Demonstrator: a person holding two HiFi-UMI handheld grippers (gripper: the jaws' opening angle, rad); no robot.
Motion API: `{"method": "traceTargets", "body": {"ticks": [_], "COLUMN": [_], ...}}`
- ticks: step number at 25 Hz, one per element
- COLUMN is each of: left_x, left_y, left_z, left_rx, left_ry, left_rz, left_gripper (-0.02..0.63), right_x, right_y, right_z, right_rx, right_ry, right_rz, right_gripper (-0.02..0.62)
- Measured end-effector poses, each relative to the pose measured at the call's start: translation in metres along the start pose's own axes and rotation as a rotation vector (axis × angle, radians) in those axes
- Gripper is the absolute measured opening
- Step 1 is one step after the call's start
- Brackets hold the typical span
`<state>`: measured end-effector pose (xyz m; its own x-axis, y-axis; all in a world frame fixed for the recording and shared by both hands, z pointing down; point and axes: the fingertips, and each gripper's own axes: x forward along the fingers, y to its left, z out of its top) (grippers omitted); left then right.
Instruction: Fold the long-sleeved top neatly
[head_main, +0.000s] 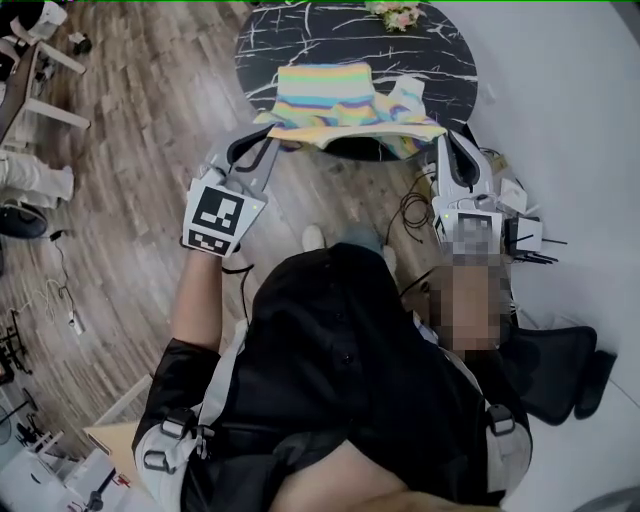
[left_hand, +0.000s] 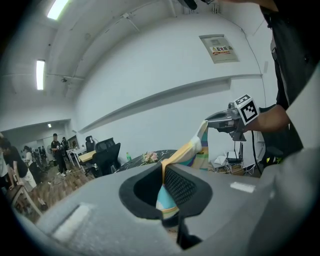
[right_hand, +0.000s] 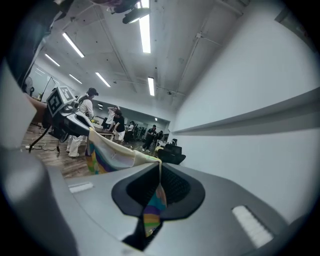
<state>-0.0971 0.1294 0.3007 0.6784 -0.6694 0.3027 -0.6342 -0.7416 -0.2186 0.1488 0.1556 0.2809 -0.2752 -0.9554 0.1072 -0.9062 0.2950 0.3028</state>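
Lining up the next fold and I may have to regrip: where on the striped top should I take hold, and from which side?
Probably the two near corners, coming from the person's side. The striped top is pinched there by the left gripper and right gripper, jaws shut on a thin edge, and the cloth spans between them above the near rim of the table.

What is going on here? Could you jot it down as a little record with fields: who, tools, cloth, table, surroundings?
who: a person in black, seen from above
left hand-held gripper: shut on an edge of the striped long-sleeved top
right hand-held gripper: shut on another edge of it
cloth: pastel rainbow stripes, held stretched between both grippers over the table's near edge
table: round, black with white veins
on table: flowers at the far edge
floor: wood planks, with cables near the wall
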Motion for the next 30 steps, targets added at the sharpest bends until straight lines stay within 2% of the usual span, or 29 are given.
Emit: {"method": "traceTargets", "body": {"ticks": [8, 17, 24, 30], "left_x": [-0.025, -0.054, -0.079, -0.100], "left_y": [-0.041, -0.143, -0.204, -0.230], "left_z": [0.004, -0.001, 0.010, 0.018], "left_rx": [-0.025, -0.089, -0.089, -0.055], "left_ry": [0.027, 0.083, 0.078, 0.092], "left_rz": [0.032, 0.048, 0.080, 0.091], "left_gripper": [0.017, 0.017, 0.015, 0.015], "right_x": [-0.036, -0.140, -0.201, -0.229], "right_y": [-0.003, -0.012, -0.020, -0.021], "right_z": [0.004, -0.022, -0.023, -0.017], "right_rx": [0.018, 0.033, 0.023, 0.026], "right_ry": [-0.027, 0.008, -0.026, -0.059], "right_rz": [0.051, 0.106, 0.124, 0.125], "right_gripper": [0.014, 0.014, 0.014, 0.014]}}
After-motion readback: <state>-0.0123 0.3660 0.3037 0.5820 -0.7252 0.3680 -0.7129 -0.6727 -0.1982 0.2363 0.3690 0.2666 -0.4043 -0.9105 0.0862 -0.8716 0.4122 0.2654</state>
